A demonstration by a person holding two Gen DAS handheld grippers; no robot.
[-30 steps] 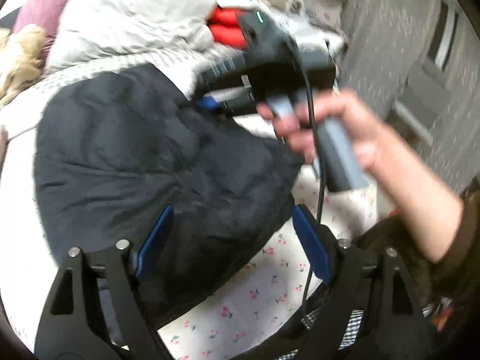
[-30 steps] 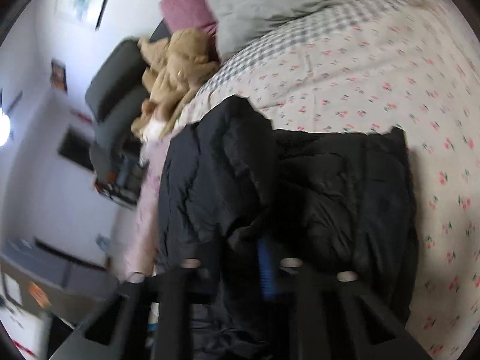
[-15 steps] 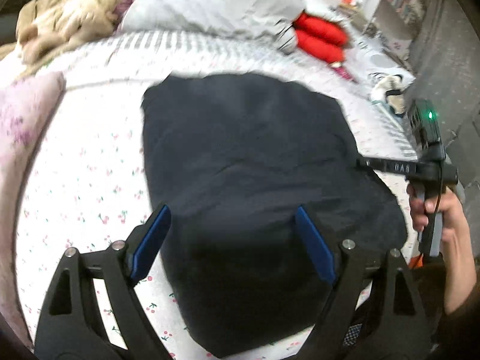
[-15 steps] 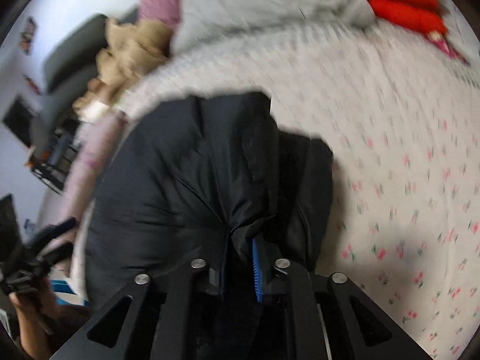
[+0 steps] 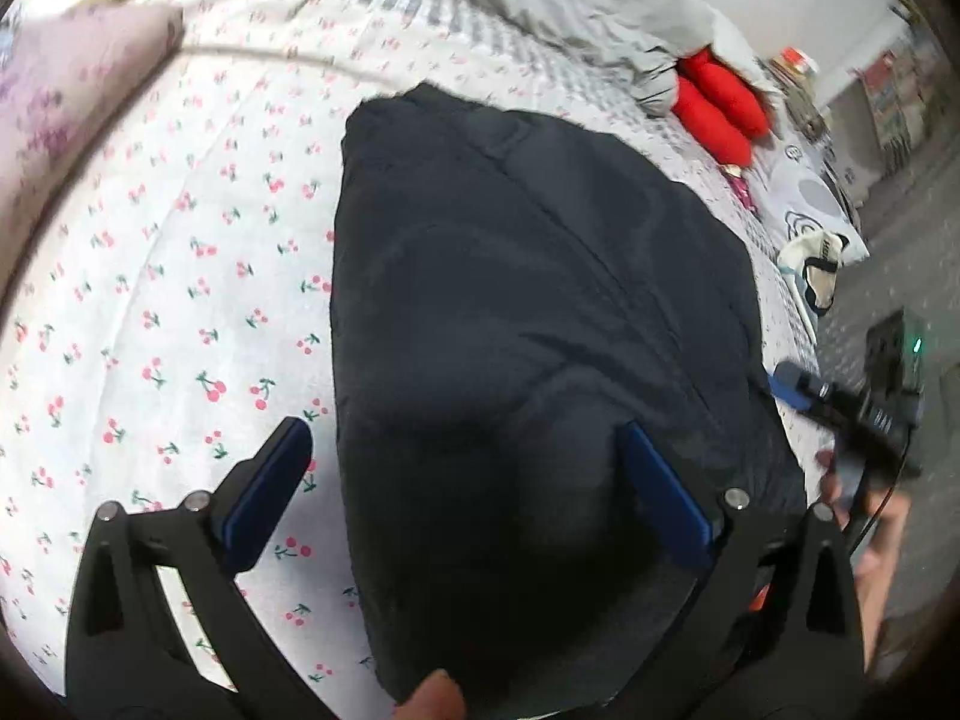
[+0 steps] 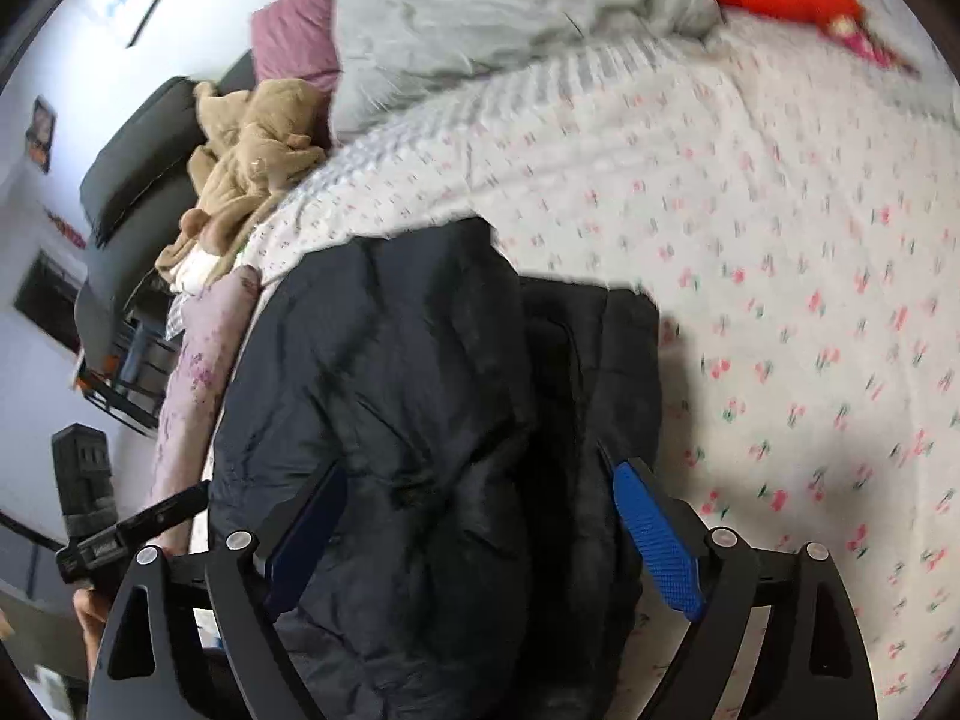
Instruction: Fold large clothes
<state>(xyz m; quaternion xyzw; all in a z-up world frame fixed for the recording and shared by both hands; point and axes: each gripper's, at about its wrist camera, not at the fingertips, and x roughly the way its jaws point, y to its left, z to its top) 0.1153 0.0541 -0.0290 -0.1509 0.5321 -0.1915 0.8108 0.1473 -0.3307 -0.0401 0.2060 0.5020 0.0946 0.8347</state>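
A dark navy padded jacket (image 5: 540, 312) lies folded on the cherry-print bed sheet (image 5: 180, 300). My left gripper (image 5: 465, 480) hovers over its near end with its jaws opening wide. One blue pad (image 5: 270, 498) is over the sheet and the other over the jacket, and neither presses on the cloth. My right gripper (image 6: 480, 540) stands over the jacket (image 6: 408, 408) from the other side, jaws opening too, with the fabric below them and not pinched. Each gripper also shows in the other's view: the right gripper (image 5: 840, 402) and the left gripper (image 6: 120, 528).
A grey duvet (image 6: 510, 18) and a red cushion (image 5: 720, 108) lie at the head of the bed. A tan plush bundle (image 6: 252, 156) and a pink floral pillow (image 6: 204, 354) sit by a dark chair (image 6: 132, 180). The bed's edge and the floor (image 5: 900, 276) are at the right.
The right gripper, which was shut on a jacket fold, has let go and opened wide. The left gripper swung round over the jacket's near end and widened. The jacket now lies folded flat.
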